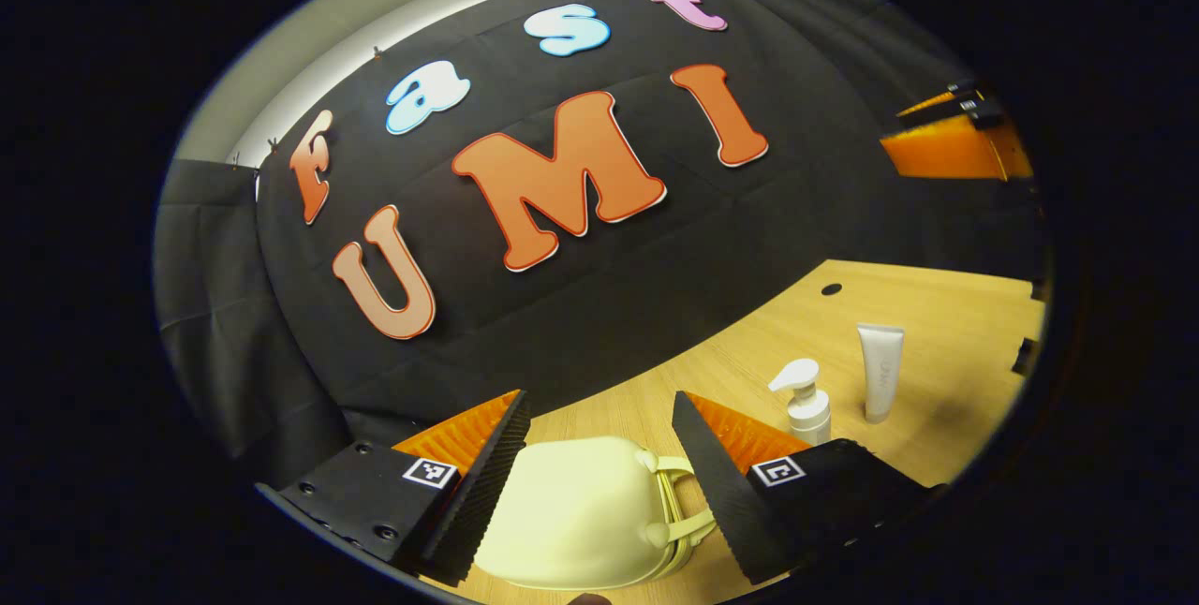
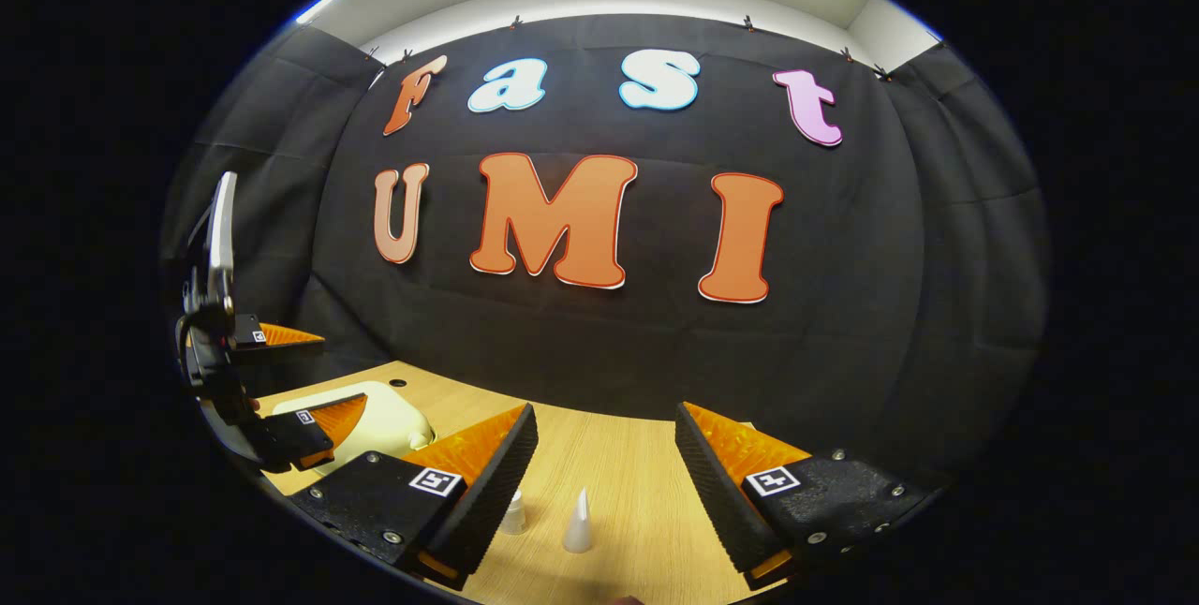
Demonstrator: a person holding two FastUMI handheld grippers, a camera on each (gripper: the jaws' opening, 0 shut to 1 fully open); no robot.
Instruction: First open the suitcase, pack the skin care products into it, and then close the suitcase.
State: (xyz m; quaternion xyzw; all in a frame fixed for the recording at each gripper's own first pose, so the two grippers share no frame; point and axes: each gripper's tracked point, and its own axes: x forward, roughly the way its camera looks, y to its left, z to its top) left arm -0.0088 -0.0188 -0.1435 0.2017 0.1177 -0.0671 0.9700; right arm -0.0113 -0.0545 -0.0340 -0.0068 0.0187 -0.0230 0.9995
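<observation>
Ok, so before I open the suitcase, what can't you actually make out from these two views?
- Suitcase: left gripper view, its near part is cut off by the lower edge and its left side hidden behind a finger; the latch can't be seen.
- Pump bottle: left gripper view, its base is hidden behind the left gripper.
- Tube: label too small to read.
- Two white tops: right gripper view, bodies cut off by the lower edge.

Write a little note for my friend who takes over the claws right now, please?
Left claw: open, hovering over the closed suitcase, not gripping it.
Right claw: open, empty, above the pump bottle and tube.
Both products stand on the table, beside the suitcase.
Done: nothing yet.
Left: open the suitcase, pack both products, close it.
</observation>
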